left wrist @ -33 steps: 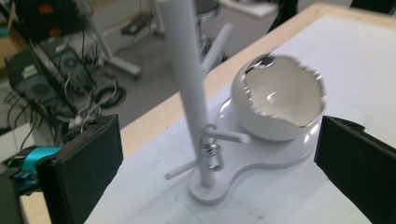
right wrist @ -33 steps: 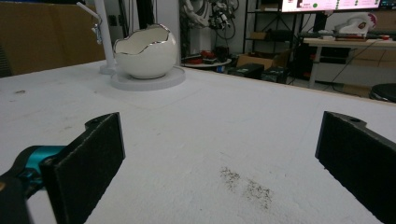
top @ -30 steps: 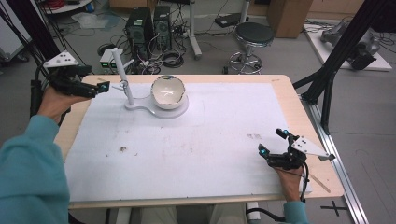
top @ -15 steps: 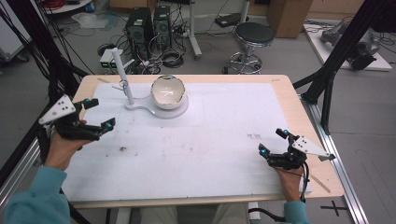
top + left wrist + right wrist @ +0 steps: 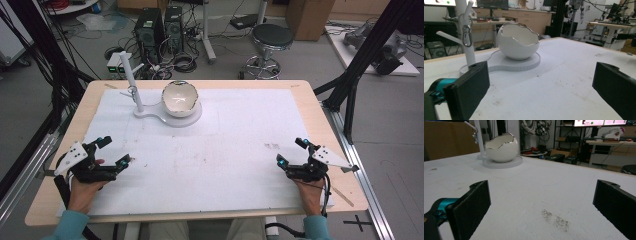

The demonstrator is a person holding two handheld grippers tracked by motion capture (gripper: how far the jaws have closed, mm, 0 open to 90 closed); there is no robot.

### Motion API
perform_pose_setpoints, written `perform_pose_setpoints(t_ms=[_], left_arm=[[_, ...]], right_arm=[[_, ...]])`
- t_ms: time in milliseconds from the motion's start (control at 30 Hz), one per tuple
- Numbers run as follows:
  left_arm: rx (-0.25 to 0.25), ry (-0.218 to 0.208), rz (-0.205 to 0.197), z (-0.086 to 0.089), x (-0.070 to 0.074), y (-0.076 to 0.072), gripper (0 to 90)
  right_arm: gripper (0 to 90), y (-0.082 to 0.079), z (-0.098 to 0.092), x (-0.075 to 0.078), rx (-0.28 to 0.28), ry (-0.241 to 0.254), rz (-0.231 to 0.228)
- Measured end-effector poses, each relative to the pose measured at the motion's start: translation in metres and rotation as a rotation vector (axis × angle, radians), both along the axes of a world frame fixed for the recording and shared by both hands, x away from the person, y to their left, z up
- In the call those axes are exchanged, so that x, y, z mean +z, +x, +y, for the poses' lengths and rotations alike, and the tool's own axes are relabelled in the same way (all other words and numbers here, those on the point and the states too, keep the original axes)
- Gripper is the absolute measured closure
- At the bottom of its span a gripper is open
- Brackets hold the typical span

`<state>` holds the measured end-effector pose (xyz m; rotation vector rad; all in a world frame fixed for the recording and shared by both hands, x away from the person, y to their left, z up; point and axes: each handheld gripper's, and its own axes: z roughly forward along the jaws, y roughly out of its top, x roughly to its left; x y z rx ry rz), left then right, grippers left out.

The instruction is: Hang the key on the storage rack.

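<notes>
My left gripper and my right gripper both get cut off at the bottom of their own views, so I only see parts of the black jaws. The top of the white stand runs off the left gripper view. The little metal clip is too small to make out from up high.

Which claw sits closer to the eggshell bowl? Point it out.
The left claw, near the table's left edge: the eggshell bowl stands left of centre, so the right claw lies farther from it.
</notes>
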<state>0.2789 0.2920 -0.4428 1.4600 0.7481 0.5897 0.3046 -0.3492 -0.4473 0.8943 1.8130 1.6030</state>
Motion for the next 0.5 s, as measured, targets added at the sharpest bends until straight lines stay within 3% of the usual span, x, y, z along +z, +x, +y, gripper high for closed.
perform_pose_setpoints(t_ms=[200,367,500], left_arm=[[0.016,-0.015,-0.013,-0.001,-0.018,-0.006,1.7],[0.027,0.007,-0.047,-0.003,-0.018,-0.01,1.6],[0.038,-0.002,-0.08,-0.003,-0.019,-0.013,1.7]], right_arm=[[0.6,0.0,0.0,0.0,0.001,0.001,0.002],[0.6,0.0,0.0,0.0,0.001,0.001,0.001],[0.6,0.0,0.0,0.0,0.001,0.001,0.0]])
